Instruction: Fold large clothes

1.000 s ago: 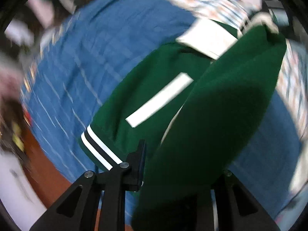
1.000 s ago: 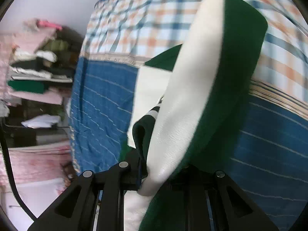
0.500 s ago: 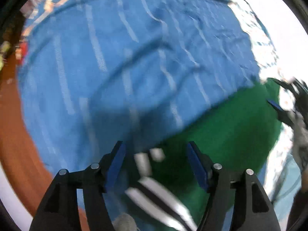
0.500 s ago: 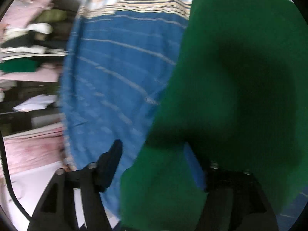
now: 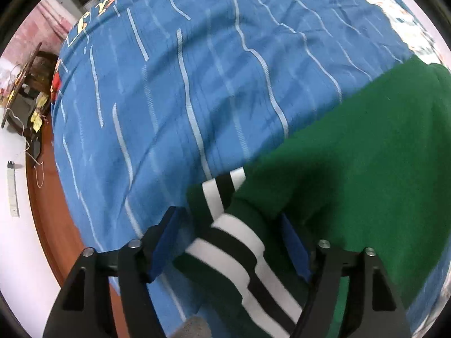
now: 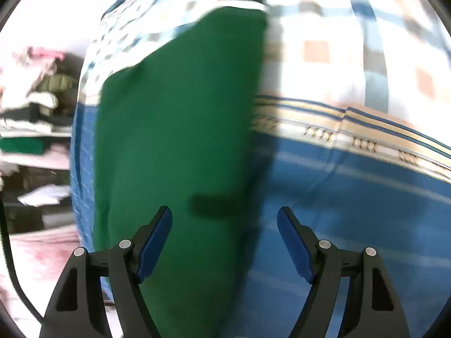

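Green knit, one large garment (image 5: pixel 352 152), most likely a jacket or heavy sweater, lying on a bed covered by a blue striped bedspread (image 5: pixel 197 84); the far end of the bed carries a checked cover (image 6: pixel 338 42) with a gold-patterned border band. Condition of fold: the body lies as a long, smooth green slab with no collar or sleeve spread out to the sides, so I judge at least one fold made; a ribbed cuff or hem in black and white stripes (image 5: pixel 239 242) sticks out at the near end and wants tucking or squaring, and a further fold to shorten the slab probably remains. Left gripper (image 5: pixel 231 242): fingers spread wide, the striped rib lying between them, with no visible pinch on it. Right gripper (image 6: pixel 225 242): fingers likewise spread, hovering over the garment's right edge, holding nothing. Hard to make out: the right wrist view is blurred, so the striped band at the garment's far end (image 6: pixel 242 0) cannot be identified as hem or cuff; how many layers lie under the top surface is hidden; the garment's near end is cut off behind both grippers; whether the left fingers touch the cloth cannot be told. Background: shelves of stacked clothes (image 6: pixel 31 112), blurred.
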Demonstrator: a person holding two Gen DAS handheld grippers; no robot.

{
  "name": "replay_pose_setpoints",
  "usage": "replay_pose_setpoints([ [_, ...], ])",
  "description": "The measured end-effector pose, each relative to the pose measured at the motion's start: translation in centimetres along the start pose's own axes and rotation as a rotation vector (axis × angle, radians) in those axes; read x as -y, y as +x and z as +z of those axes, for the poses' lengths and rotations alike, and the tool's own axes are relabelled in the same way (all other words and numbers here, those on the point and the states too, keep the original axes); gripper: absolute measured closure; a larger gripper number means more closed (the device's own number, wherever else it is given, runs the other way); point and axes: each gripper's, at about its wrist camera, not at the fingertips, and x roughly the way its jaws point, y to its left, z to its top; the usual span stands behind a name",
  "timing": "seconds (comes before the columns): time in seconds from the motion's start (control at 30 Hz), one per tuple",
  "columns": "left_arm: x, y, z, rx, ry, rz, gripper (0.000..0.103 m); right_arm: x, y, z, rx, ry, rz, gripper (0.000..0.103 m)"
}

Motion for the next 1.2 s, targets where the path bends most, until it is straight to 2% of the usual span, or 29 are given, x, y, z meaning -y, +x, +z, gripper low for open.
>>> replay_pose_setpoints([
  [0.1,0.4,0.2,0.6,0.013,0.034,0.026,0.026,2.7,3.1,3.3,-0.035,0.044,0.149,0.024],
  [0.2,1.0,0.5,1.1,0.032,0.078,0.048,0.024,2.9,5.0,6.1,0.005,0.069,0.247,0.024],
  [0.3,1.5,0.8,1.6,0.048,0.111,0.074,0.022,2.1,5.5,6.3,0.018,0.038,0.225,0.026],
  [0.33,1.6,0.8,1.8,0.050,0.115,0.079,0.022,2.0,5.2,6.0,0.022,0.016,0.219,0.049],
  [0.37,1.8,0.9,2.0,0.051,0.117,0.083,0.022,2.0,4.8,5.8,0.024,-0.006,0.216,0.065],
  [0.5,2.8,0.9,2.6,0.063,0.130,0.099,0.022,2.4,4.4,6.3,0.003,-0.006,0.238,0.066],
  [0.53,2.8,0.8,2.5,0.062,0.131,0.101,0.022,2.5,4.3,6.5,0.002,-0.004,0.234,0.071],
  [0.57,2.9,0.9,2.7,0.059,0.133,0.104,0.022,2.8,3.9,6.4,0.013,0.003,0.230,0.085],
  [0.7,3.0,0.3,2.8,0.062,0.169,0.108,0.022,2.7,0.4,4.0,0.121,0.062,0.257,0.087],
  [0.8,2.4,-1.0,3.6,0.068,0.175,0.075,0.022,4.5,-3.7,0.6,0.211,0.184,0.307,0.087],
  [0.97,1.4,-5.0,5.4,0.126,0.162,0.018,0.022,11.7,-11.9,-9.2,0.337,0.423,0.278,0.087],
  [1.07,0.2,-7.2,5.3,0.152,0.147,0.004,0.022,15.8,-16.4,-16.9,0.378,0.550,0.196,0.087],
  [1.2,-0.8,-7.9,3.4,0.126,0.147,0.025,0.022,20.9,-20.5,-28.5,0.360,0.730,0.057,0.087],
])
